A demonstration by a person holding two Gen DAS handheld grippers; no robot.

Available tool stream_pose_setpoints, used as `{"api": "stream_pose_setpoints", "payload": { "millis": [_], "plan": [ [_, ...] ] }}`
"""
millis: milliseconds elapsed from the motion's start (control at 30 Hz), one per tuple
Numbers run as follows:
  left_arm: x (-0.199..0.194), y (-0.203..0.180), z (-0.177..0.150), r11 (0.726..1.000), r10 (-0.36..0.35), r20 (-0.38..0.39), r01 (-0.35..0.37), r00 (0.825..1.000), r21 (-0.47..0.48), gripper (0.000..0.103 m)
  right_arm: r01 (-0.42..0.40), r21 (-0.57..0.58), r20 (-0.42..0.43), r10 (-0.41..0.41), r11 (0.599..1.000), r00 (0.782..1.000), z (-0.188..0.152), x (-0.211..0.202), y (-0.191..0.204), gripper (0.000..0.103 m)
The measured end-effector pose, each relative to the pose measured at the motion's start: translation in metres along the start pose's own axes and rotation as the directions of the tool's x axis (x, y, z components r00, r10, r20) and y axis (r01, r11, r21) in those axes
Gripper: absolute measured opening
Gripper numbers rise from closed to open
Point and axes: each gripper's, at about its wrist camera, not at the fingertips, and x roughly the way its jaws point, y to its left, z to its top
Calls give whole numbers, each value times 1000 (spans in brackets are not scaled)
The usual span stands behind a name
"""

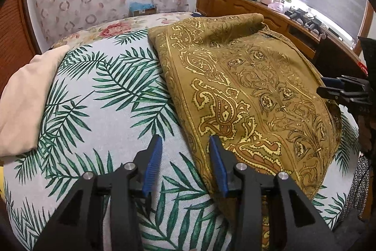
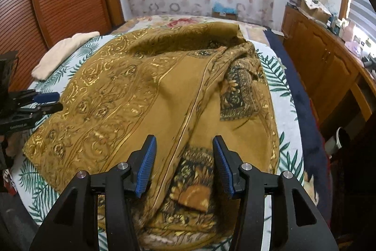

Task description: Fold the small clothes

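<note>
Left gripper [image 1: 185,164] and right gripper [image 2: 184,164] both wide apart, holding nothing. Mustard paisley garment [image 2: 145,95] lies rumpled across the bed [image 1: 112,91] middle; looks soft, light, floppy; best pinched at near hem corners; cream cloth [image 1: 25,98] by the far-left edge

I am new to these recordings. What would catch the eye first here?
The gold paisley cloth lies partly folded across the palm-leaf sheet. Both grippers hang open over it: the left at its edge, the right above its middle seam. A cream cloth lies to the left.
</note>
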Motion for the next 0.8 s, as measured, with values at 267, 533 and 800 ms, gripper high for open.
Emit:
{"api": "stream_pose_setpoints", "payload": {
  "millis": [267, 533, 800],
  "plan": [
    [1, -2, 0, 1000, 4, -2, -4, 1000, 6, 45, -19, 29, -11, 19, 999, 1000, -15, 2, -2, 50],
    [-6, 0, -1, 1000, 4, 15, -4, 1000, -4, 46, -44, 4, 13, 44, 999, 999, -10, 6, 8, 13],
    [-43, 7, 10, 995, -43, 120, 54, 992, -84, 46, -38, 1, 167, 37, 999, 985, -3, -37, 5, 5]
  ]
}}
